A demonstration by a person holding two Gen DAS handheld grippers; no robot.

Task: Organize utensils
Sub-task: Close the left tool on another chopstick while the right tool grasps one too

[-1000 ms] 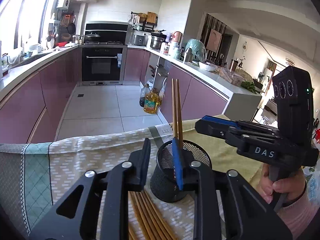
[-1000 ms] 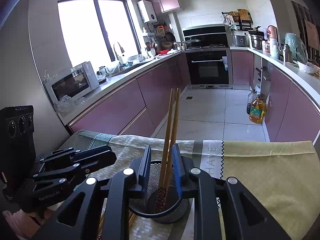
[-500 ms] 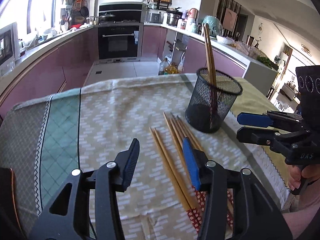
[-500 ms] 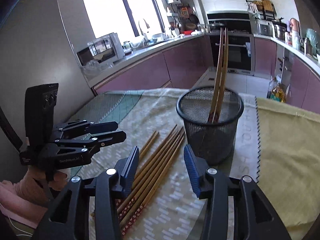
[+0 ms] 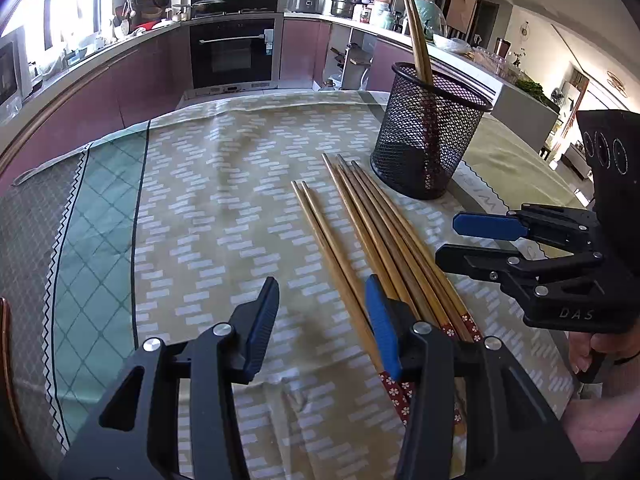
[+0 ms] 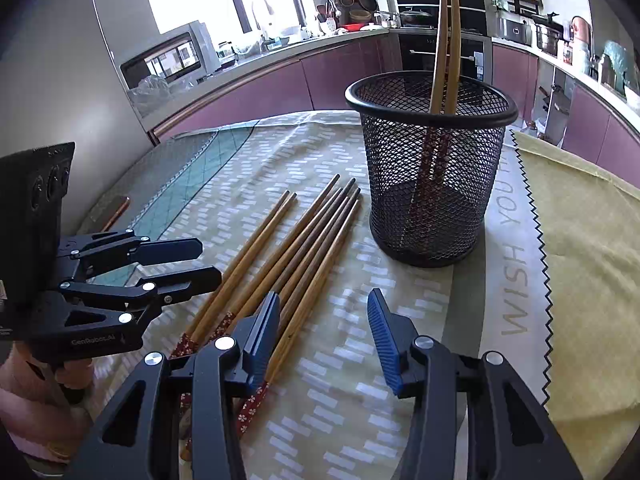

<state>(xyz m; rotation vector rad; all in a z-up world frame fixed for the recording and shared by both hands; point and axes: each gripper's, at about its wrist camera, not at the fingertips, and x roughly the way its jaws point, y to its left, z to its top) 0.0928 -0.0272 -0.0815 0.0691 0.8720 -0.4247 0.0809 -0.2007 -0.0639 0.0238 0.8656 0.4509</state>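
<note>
While both grippers hang above it, the patterned tablecloth (image 5: 208, 216) of beige brick print with a teal lattice band covers the table, and a yellow-green cloth with a zigzag edge (image 6: 580, 248) lies over its far side; the grey strip beside that edge reads "WISH YOU", the rest being cut off. One round black wire-mesh holder (image 6: 430, 168) stands upright on the tablecloth near that strip, and two brown wooden chopsticks (image 6: 446, 40) lean inside it, red-patterned ends down. Eight more wooden chopsticks (image 5: 368, 236) lie flat just beside the holder: a pair (image 6: 248, 256) set slightly apart and a bundle of six (image 6: 316, 248) side by side, their red floral handle ends toward the grippers. One black left gripper with blue pads (image 5: 322, 326) is spread wide and holds nothing; its right finger is over the chopstick handles, and whether it touches them cannot be told. Its body bears "GenRobot.AI" in the right wrist view. One matching right gripper (image 6: 322, 332) is likewise spread and empty, marked "DAS" in the left wrist view.
</note>
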